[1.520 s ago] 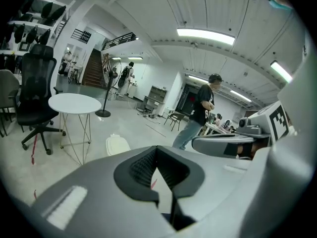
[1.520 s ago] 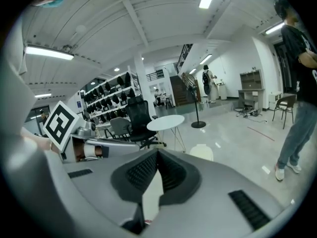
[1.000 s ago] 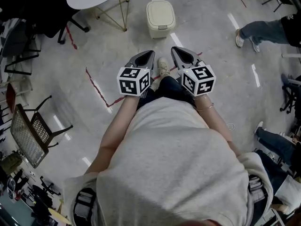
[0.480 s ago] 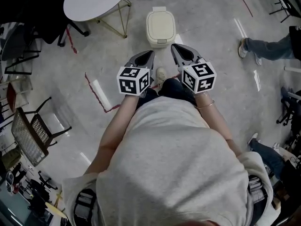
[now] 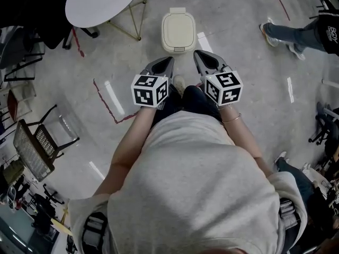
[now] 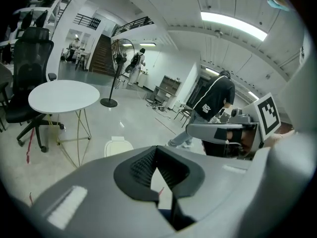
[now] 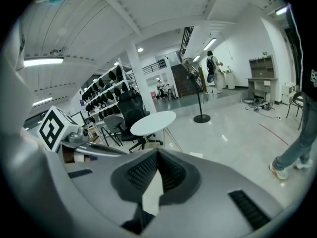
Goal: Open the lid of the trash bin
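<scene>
A cream trash bin [image 5: 178,32] stands on the floor with its lid down, just beyond both grippers. My left gripper [image 5: 168,62] is held at waist height, shut and empty, pointing at the bin's near left corner. Level with it, my right gripper [image 5: 197,54] is also shut and empty, its tip close to the bin's near right corner. Neither touches the bin. In the left gripper view the bin [image 6: 118,146] shows low beyond the closed left gripper [image 6: 156,148]. In the right gripper view the right gripper [image 7: 157,151] is closed on nothing.
A round white table [image 5: 103,1] on thin legs stands left of the bin. Black chairs [image 5: 37,142] line the left side. Another person's legs [image 5: 296,33] cross the floor at the upper right. Red tape lines [image 5: 106,102] mark the floor. My shoe [image 5: 179,82] shows between the grippers.
I have stepped forward, so the bin now lies closer to both gripper tips. The person at the upper right has walked on. Both grippers stay shut.
</scene>
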`<state>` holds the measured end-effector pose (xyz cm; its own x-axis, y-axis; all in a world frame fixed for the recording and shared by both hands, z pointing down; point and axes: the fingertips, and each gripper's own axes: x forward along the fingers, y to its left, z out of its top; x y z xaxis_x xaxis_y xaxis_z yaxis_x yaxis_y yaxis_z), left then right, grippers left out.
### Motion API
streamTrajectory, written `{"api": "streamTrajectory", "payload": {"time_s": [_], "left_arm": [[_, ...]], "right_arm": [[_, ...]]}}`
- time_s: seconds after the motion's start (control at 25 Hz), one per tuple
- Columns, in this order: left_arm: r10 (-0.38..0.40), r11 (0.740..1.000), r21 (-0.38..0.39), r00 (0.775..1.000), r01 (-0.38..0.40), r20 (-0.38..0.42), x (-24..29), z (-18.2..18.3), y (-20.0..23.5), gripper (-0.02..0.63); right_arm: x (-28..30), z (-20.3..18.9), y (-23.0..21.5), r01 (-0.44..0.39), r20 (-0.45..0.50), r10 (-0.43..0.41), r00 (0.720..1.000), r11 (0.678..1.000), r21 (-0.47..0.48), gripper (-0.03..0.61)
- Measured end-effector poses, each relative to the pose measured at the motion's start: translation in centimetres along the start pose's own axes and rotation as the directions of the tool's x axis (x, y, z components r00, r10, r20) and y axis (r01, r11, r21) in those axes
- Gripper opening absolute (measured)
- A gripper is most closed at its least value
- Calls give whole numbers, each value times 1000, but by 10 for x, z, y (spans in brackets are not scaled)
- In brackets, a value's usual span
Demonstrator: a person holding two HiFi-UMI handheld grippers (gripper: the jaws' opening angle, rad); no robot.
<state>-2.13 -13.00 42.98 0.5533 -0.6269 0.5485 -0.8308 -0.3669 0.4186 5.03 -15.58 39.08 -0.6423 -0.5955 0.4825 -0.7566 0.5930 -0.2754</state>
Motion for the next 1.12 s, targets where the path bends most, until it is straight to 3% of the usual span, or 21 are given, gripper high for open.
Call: {"api": "streamTrajectory", "payload": {"time_s": [0.36,0.8,1.12], "left_arm": [[-7,1000,-29,1000,6,-19,14,4,20,8],[-56,998,-12,994,56,-93,36,-12,48,9],[-88,994,-67,992,81,-93,67,-31,85,8]], "right_arm": [[15,-13,-8,6,-72,-5,997,1000,8,8],[59,-27,-16,30,-148,-32,988,999,-18,8],[104,-54,-29,40,-213,-52,976,997,-60,8]]}}
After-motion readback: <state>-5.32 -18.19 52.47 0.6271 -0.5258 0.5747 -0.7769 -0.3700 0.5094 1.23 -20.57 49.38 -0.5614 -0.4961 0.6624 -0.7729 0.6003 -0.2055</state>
